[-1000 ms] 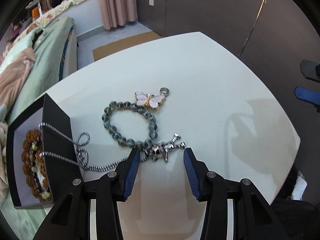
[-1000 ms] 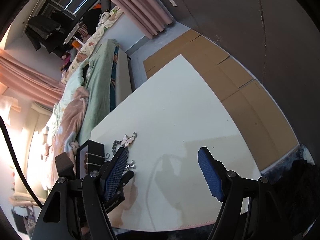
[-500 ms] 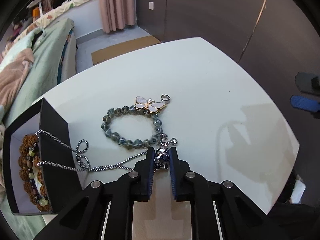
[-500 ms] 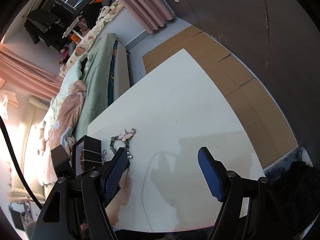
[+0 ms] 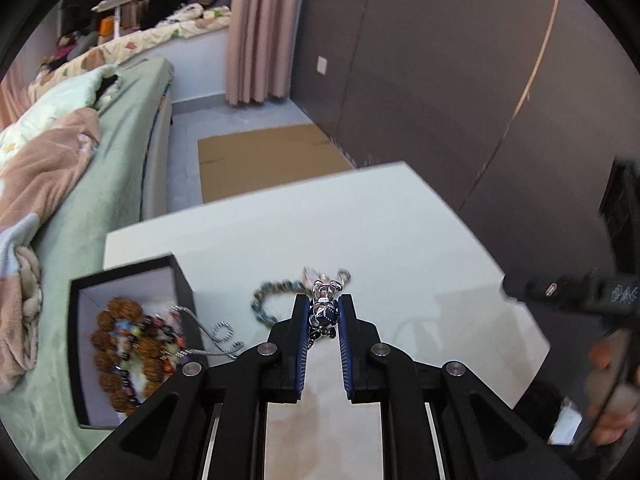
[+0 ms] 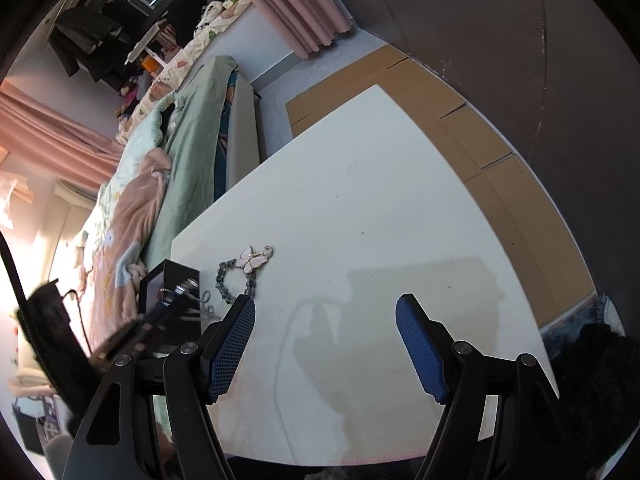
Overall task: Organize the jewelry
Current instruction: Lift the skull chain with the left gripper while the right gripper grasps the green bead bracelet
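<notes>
Now silver pendant betw. L gripper ribbed blue fingers.

Right gripper hangs wide apart over white table near bead bracelet.

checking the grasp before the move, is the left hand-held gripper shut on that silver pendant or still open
Shut. The left hand-held gripper has both blue pads pressed against the silver pendant, with its chain trailing into the black box.

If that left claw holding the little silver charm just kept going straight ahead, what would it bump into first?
Probably the butterfly pendant and the grey bead bracelet lying just beyond the left gripper, which is shut on the silver charm; depth is unclear.
</notes>
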A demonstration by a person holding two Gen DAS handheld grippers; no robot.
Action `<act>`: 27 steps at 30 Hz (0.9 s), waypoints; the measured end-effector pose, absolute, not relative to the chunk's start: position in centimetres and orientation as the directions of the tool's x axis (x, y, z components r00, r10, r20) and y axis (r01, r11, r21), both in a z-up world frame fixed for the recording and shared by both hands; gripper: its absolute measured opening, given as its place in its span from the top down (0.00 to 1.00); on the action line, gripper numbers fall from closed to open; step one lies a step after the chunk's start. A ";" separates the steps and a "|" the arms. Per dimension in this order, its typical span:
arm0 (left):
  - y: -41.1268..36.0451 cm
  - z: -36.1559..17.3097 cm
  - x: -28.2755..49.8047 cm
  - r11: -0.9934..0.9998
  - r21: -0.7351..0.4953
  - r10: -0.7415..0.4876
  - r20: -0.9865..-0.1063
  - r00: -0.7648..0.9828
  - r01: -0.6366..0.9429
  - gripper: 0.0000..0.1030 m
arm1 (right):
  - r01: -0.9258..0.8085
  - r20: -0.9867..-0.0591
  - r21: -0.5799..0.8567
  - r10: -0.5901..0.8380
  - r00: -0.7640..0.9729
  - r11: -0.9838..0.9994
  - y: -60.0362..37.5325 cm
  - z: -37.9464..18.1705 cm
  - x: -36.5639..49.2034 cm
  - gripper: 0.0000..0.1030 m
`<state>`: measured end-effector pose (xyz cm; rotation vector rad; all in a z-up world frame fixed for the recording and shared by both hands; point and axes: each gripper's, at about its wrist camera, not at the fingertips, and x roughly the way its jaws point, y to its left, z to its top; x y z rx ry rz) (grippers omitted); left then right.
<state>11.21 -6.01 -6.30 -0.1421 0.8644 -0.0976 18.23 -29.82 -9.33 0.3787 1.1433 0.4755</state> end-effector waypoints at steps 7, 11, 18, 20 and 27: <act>-3.2 -2.3 9.9 0.978 -0.210 -0.129 -0.669 0.732 -0.019 0.86 | -0.200 -0.770 0.519 0.556 0.311 0.831 -26.9 -9.5 18.1 0.29; -1.7 -0.5 8.9 0.968 -0.250 -0.136 -0.625 0.769 -0.032 0.86 | -0.227 -0.768 0.520 0.567 0.298 0.824 -24.5 -9.7 18.1 0.31; 1.5 3.3 7.3 0.948 -0.314 -0.136 -0.534 0.834 -0.046 0.86 | -0.247 -0.787 0.499 0.553 0.273 0.831 -20.7 -10.8 18.7 0.55; 2.4 4.3 6.9 0.942 -0.331 -0.136 -0.509 0.850 -0.048 0.86 | -0.240 -0.796 0.490 0.543 0.267 0.838 -19.8 -11.4 19.2 0.57; 4.5 6.2 5.7 0.930 -0.363 -0.130 -0.452 0.882 -0.049 0.86 | -0.245 -0.815 0.467 0.521 0.255 0.850 -17.0 -12.5 20.2 0.65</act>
